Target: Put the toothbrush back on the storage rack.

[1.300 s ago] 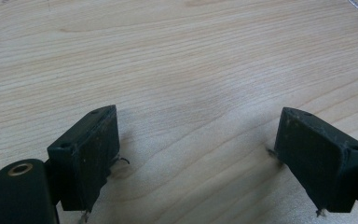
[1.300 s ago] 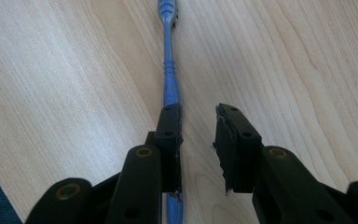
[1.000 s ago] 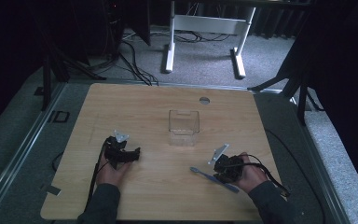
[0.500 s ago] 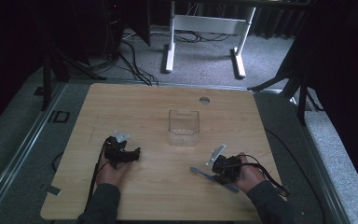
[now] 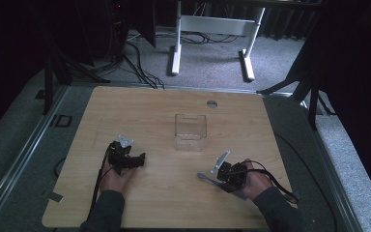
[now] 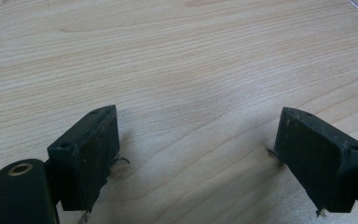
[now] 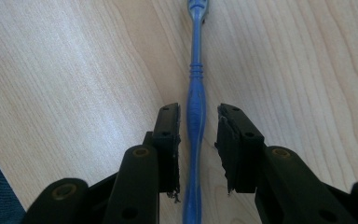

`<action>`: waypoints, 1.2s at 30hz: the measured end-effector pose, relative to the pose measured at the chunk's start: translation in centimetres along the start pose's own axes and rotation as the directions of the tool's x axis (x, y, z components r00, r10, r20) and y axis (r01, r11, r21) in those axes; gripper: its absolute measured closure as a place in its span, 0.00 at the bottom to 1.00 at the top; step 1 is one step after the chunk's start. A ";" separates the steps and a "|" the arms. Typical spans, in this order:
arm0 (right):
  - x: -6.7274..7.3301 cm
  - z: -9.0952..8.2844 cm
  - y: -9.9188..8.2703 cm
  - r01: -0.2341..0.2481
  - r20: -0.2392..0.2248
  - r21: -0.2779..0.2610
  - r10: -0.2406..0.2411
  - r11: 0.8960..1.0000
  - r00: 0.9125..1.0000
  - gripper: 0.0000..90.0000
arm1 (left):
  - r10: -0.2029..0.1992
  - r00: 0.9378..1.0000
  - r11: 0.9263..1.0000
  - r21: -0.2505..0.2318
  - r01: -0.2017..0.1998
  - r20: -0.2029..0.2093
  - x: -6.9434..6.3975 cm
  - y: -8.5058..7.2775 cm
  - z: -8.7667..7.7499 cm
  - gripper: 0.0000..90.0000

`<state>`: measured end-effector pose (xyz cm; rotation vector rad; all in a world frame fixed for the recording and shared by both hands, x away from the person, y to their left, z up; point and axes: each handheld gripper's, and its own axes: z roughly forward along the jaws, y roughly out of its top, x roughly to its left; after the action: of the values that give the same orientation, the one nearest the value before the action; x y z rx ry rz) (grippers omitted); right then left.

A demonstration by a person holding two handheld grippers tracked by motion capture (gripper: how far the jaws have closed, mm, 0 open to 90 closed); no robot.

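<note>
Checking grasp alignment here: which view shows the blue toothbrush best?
The right gripper view: the blue toothbrush lies lengthwise between the open jaws, pads not touching it. The high view shows it small and dim beside the right gripper.

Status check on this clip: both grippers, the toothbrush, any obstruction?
Left gripper open over bare wooden table. Right gripper open, jaws straddling blue plastic toothbrush lying flat, pads not pressing. Clear plastic box stands apart; nothing blocking.

The pale wooden bench (image 5: 164, 111) has a smooth, faintly sheeny grain, the slim blue plastic toothbrush (image 7: 196, 107) looks glossy, the small clear plastic box (image 5: 190, 132) is see-through and shiny, and each black hand-held gripper's pads (image 7: 168, 140) look matt and scuffed.
</note>
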<state>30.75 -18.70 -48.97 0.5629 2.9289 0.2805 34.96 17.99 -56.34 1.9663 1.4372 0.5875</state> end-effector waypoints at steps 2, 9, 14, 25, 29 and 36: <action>0.0 0.2 0.1 0.000 -0.002 0.005 0.000 1.000 1.000 0.76 | 0.000 1.000 1.000 0.001 0.000 0.000 0.0 0.0 0.0 0.16; 0.1 0.6 0.3 0.003 -0.004 0.024 -0.003 1.000 1.000 0.77 | 0.000 1.000 1.000 0.000 0.000 0.000 0.0 0.0 0.0 0.16; 0.1 1.1 0.4 0.009 -0.006 0.052 -0.009 0.999 1.000 0.78 | 0.000 1.000 1.000 0.000 0.000 0.000 0.0 0.0 0.0 0.16; 0.0 1.9 0.5 0.009 -0.011 0.084 -0.008 0.996 1.000 0.80 | 0.000 1.000 1.000 0.000 0.000 0.000 0.0 0.0 0.0 0.16; -0.1 2.1 0.6 0.011 -0.012 0.091 -0.010 0.996 1.000 0.81 | 0.000 1.000 1.000 0.000 0.000 0.000 0.0 0.0 0.0 0.16; 0.0 2.3 0.7 0.014 -0.015 0.104 -0.012 0.994 1.000 0.83 | 0.000 1.000 1.000 0.000 0.000 0.000 0.0 0.0 0.0 0.16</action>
<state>31.36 -17.68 -51.06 0.5581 2.9739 0.1316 34.96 17.99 -56.34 1.9657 1.4371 0.5875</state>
